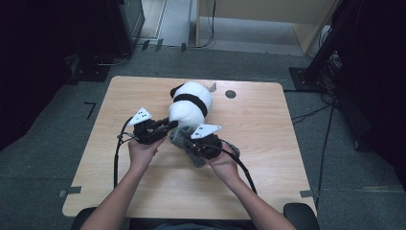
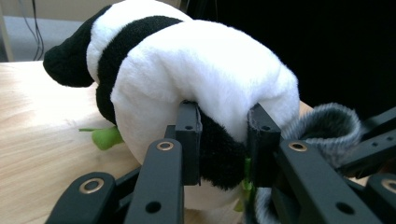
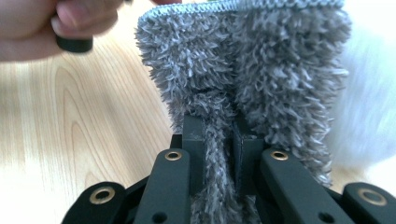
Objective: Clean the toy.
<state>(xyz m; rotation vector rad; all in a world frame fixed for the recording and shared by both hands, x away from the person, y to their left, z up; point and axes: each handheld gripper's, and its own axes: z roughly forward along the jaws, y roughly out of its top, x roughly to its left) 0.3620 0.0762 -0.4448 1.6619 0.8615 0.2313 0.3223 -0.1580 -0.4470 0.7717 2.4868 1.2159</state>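
The plush panda (image 1: pixel 190 106) sits mid-table (image 1: pixel 258 143), blocking the straight path to the far edge; both tongs crowd its near side, the left tongs (image 1: pixel 168 125) clamped on a black limb, the right tongs (image 1: pixel 187 140) on a grey fuzzy sock (image 3: pixel 261 70); little gap between them; bare wood lies open to the left, right and near edge; a small dark disc (image 1: pixel 230 94) lies beyond the panda.

Forearms enter from near table edge, converging mid-table. Left gripper (image 1: pixel 165 125) level, jaws clamped on panda's black limb. Right gripper (image 1: pixel 187 139) jaws pinched on grey sock.
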